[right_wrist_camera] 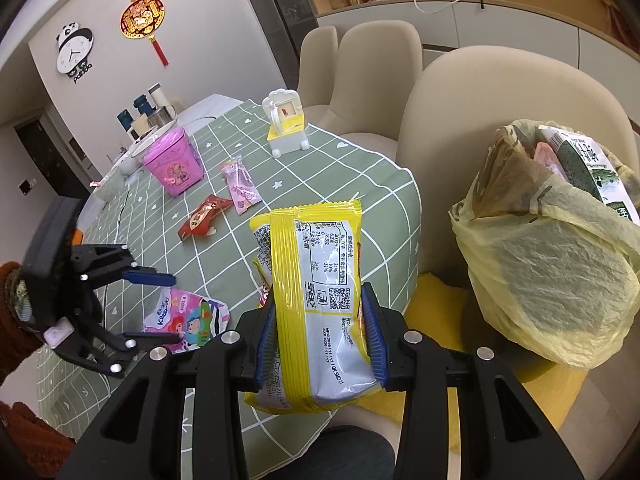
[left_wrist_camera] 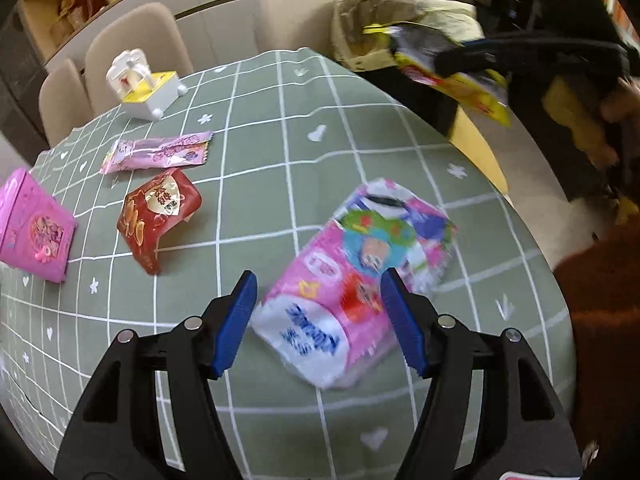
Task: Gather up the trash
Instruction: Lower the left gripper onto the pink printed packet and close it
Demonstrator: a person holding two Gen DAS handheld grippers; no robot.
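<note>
While the right claw [right_wrist_camera: 320, 336] pinches a light, crinkly yellow wrapper [right_wrist_camera: 316, 304] near the trash bag [right_wrist_camera: 552, 280], the left claw [left_wrist_camera: 320, 320] gapes wide around a soft, slippery pink tissue pack [left_wrist_camera: 352, 280] on the worktop [left_wrist_camera: 280, 140]; squeezing its middle should hold.

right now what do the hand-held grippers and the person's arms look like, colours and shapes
Each hand-held gripper, left and right, is a black plastic frame with triangular cut-outs and round silver bolt heads. The fingers carry blue ribbed pads. Seen from the right wrist view, the left one has a bulky black body with an orange patch and a small pale label. The person's sleeve is rust-brown knit. No cables show.
</note>
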